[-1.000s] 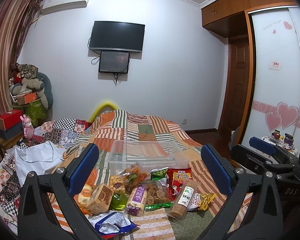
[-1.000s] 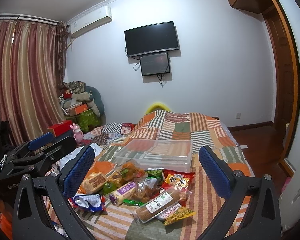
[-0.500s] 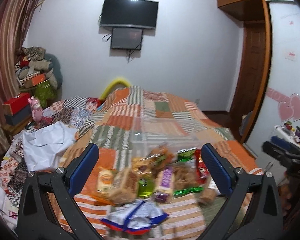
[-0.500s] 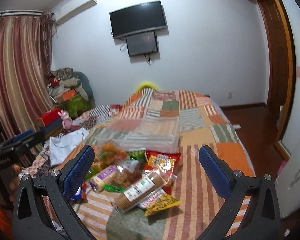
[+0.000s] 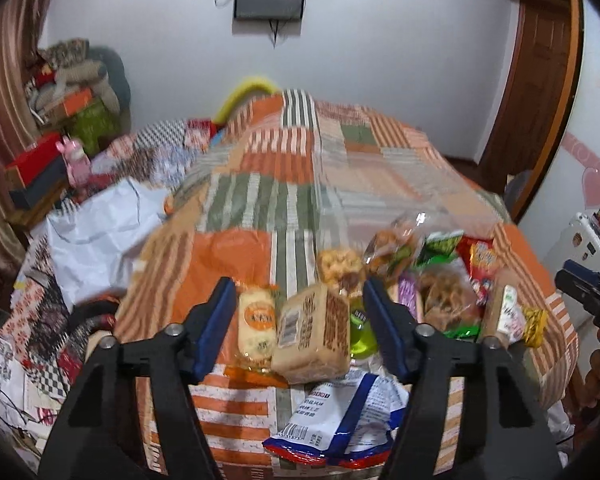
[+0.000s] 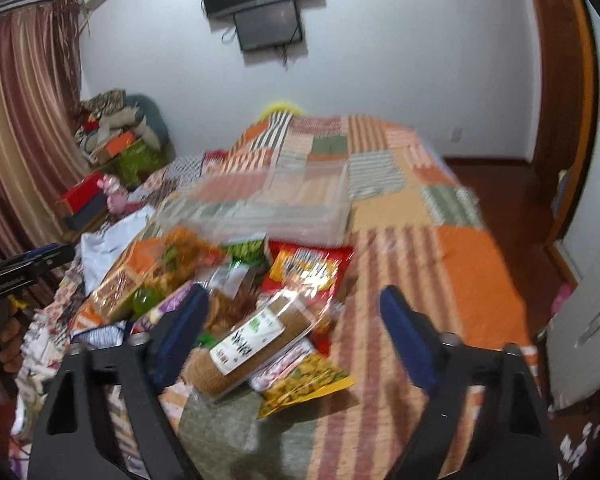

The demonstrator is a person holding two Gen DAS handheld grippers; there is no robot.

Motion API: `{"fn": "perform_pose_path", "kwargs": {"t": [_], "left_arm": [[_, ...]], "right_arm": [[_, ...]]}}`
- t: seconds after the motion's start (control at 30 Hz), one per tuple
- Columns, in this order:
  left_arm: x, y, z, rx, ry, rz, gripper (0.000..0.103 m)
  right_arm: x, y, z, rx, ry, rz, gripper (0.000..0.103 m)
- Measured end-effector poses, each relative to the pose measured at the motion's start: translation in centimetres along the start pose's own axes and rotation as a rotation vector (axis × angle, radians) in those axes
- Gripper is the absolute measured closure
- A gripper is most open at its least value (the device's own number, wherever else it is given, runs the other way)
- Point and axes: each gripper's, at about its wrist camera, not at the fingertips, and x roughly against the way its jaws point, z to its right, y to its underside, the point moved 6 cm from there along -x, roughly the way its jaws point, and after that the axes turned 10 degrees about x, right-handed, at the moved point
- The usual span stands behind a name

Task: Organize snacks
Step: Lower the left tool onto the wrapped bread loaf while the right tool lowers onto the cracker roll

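A pile of snack packs lies on the patchwork quilt (image 5: 284, 200). My left gripper (image 5: 300, 320) hangs over its left end with jaws closing. A brown cracker pack (image 5: 314, 330) and a yellow pack (image 5: 256, 320) lie between the fingers; the pads do not press them. A blue-white bag (image 5: 340, 412) lies nearest. My right gripper (image 6: 296, 332) hovers over a long biscuit tube (image 6: 252, 344), jaws closing, pads clear of it. A red bag (image 6: 312, 268) and a yellow-green bag (image 6: 304, 380) lie beside the tube. Behind the pile stands a clear plastic box (image 6: 300, 200).
A white plastic bag (image 5: 96, 232) and patterned cloths lie left of the quilt. Red and dark boxes (image 5: 32, 168) stand by the curtain. The bed's right edge drops to a wooden floor (image 6: 512, 200) near a white cabinet (image 6: 588, 328). The other gripper (image 5: 588, 292) shows at the right.
Both grippers have dropped and tilted down toward the snack pile, which now fills the lower views. Both pairs of jaws have narrowed from wide open.
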Motion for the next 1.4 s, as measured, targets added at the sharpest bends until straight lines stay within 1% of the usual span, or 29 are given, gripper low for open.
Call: {"fn": "perform_pose_path", "kwargs": {"t": [0.03, 0.17, 0.23, 0.37, 0.5, 0.57, 0.63, 0.8, 0.93, 1.0, 1.1, 1.23, 1.3, 1.4], "left_arm": [[-0.6, 0.2, 0.0, 0.002, 0.006, -0.022, 0.049], [-2.4, 1.3, 0.0, 0.012, 0.026, -0.094, 0.051], [-2.8, 1.7, 0.2, 0.005, 0.028, -0.115, 0.051], [-3.7, 2.2, 0.4, -0.003, 0.031, -0.149, 0.051], [-4.7, 2.7, 0.2, 0.009, 0.043, -0.193, 0.051], [-5.2, 3.1, 0.2, 0.014, 0.047, -0.212, 0.051], [-5.7, 3.4, 0.2, 0.016, 0.048, -0.227, 0.051], [-6.2, 3.7, 0.4, 0.020, 0.058, -0.238, 0.051], [-6.7, 3.9, 0.6, -0.010, 0.029, -0.236, 0.048], [-7.0, 4.0, 0.4, -0.012, 0.020, -0.241, 0.047], [-7.5, 4.2, -0.4, 0.007, 0.006, -0.265, 0.046], [-8.9, 5.1, -1.8, 0.074, 0.009, -0.329, 0.046], [-8.9, 5.1, -2.0, 0.086, 0.015, -0.319, 0.046], [-8.4, 4.8, -1.6, 0.061, 0.000, -0.280, 0.046]], "right_arm": [[-0.3, 0.2, -0.1, 0.002, -0.006, -0.013, 0.039], [-1.3, 1.0, -1.0, 0.003, -0.048, -0.072, 0.049], [-1.7, 1.4, -1.1, -0.005, -0.073, -0.097, 0.053], [-2.7, 1.9, -1.6, -0.003, -0.102, -0.135, 0.056], [-4.0, 2.4, -2.1, -0.017, -0.147, -0.187, 0.056], [-4.3, 2.4, -2.3, -0.017, -0.147, -0.191, 0.053], [-4.3, 2.3, -2.3, -0.014, -0.145, -0.191, 0.053], [-4.9, 2.2, -2.3, -0.032, -0.169, -0.207, 0.052], [-5.3, 2.0, -2.7, -0.031, -0.175, -0.207, 0.045], [-5.6, 2.0, -2.9, -0.028, -0.172, -0.210, 0.044], [-6.0, 2.0, -3.3, -0.011, -0.160, -0.215, 0.042], [-6.2, 1.9, -3.2, -0.007, -0.158, -0.215, 0.041], [-6.2, 2.0, -3.1, -0.013, -0.161, -0.214, 0.041], [-6.3, 2.0, -3.0, -0.005, -0.155, -0.213, 0.041]]}}
